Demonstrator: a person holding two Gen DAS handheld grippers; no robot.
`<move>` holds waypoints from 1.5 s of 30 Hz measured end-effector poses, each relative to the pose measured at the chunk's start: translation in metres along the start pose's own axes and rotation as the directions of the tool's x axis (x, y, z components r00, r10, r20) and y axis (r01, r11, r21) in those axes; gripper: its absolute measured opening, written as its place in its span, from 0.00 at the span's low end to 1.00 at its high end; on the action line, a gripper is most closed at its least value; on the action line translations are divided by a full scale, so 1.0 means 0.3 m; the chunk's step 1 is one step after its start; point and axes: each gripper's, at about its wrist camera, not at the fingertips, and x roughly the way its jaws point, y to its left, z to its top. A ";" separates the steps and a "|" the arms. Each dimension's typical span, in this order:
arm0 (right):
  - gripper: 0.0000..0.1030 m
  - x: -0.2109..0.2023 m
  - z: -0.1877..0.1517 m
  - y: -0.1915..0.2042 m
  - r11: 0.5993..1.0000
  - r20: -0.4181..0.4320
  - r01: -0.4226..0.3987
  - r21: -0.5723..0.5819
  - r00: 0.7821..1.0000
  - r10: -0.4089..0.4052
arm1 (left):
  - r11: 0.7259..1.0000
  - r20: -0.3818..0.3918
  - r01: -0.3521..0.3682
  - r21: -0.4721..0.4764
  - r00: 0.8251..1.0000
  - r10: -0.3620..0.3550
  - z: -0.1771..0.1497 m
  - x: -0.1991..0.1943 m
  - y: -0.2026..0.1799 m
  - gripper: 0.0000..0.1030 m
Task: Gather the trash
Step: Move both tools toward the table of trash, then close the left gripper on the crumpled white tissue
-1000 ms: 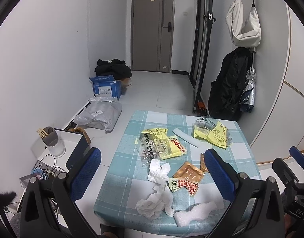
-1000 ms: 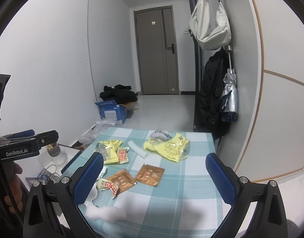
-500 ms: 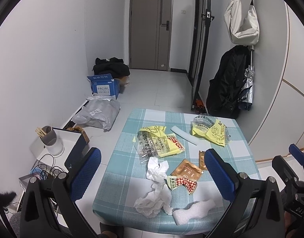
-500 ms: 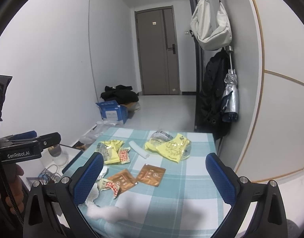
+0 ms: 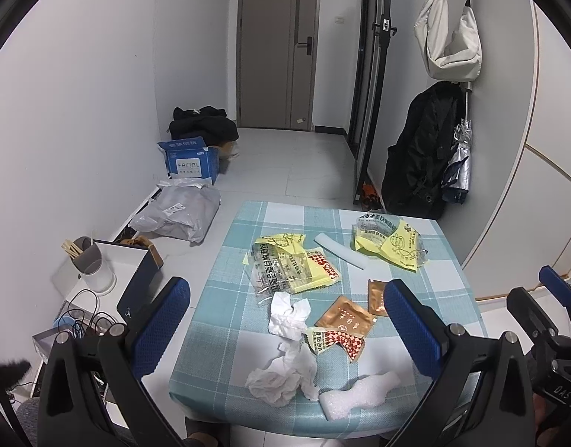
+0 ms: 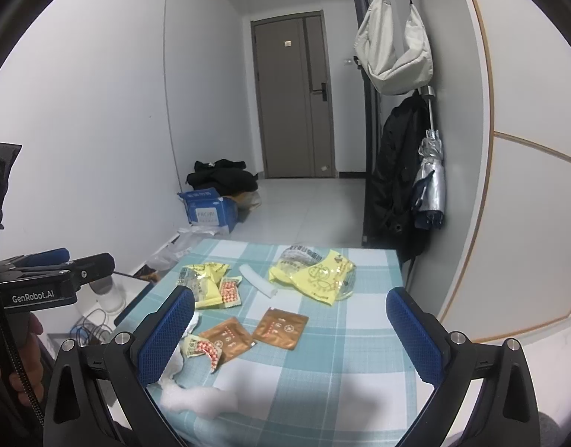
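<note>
Both grippers hang above the near edge of the table with nothing between their blue pads. The left gripper (image 5: 285,320) has its jaws spread wide, and so does the right gripper (image 6: 291,322); neither touches any of the litter.

The table (image 5: 248,223) wears a blue-green checked cloth, and the trash lies scattered over it. Closest to the near edge, toward the left gripper, sits a crumpled white tissue (image 5: 285,350), stretching from the middle of the cloth down almost to the edge. Just beside it at the near edge lies a white foam piece (image 5: 360,391). Touching the tissue's right side is a small red-checked packet (image 5: 337,342), and right above that a brown sachet (image 5: 347,318); a second brown sachet (image 6: 281,327) lies next to it, toward the right edge. In the middle of the table, a yellow wrapper (image 5: 289,264) with clear plastic lies crumpled, a red-and-white checked sachet at its right side. Near the far right corner sits another yellow wrapper (image 5: 389,244), and between the two yellow ones a white foam strip (image 5: 339,255) lies slantwise.

On the floor beyond the left edge I see a grey parcel bag (image 5: 177,216) and a blue carton (image 5: 188,162) along the wall. A pale shoulder bag (image 6: 393,48) hangs on the right wall above a dark coat (image 6: 397,182).
</note>
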 end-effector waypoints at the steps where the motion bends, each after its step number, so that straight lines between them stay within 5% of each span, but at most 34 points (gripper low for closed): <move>1: 1.00 -0.001 0.000 0.000 1.000 0.001 0.000 0.001 1.000 0.000 | 1.000 -0.001 0.000 0.002 1.000 0.000 0.001 0.001 -0.002 0.99; 21: 1.00 0.005 -0.001 -0.007 1.000 -0.015 -0.001 0.013 1.000 0.001 | 0.999 -0.044 0.043 -0.024 0.998 -0.044 -0.002 0.023 -0.001 0.99; 27: 1.00 0.027 -0.002 -0.011 1.000 -0.037 -0.020 0.018 0.999 0.020 | 0.998 -0.121 0.063 -0.025 0.990 -0.065 -0.011 0.073 0.003 0.99; 38: 1.00 0.134 -0.001 -0.051 0.992 -0.109 -0.086 0.097 0.989 0.096 | 0.986 -0.390 0.083 -0.144 0.911 -0.134 -0.102 0.236 0.132 0.99; 45: 1.00 0.236 -0.012 -0.053 0.990 -0.175 -0.113 0.089 0.976 0.127 | 0.989 -0.496 0.101 -0.108 0.856 -0.141 -0.160 0.300 0.130 0.98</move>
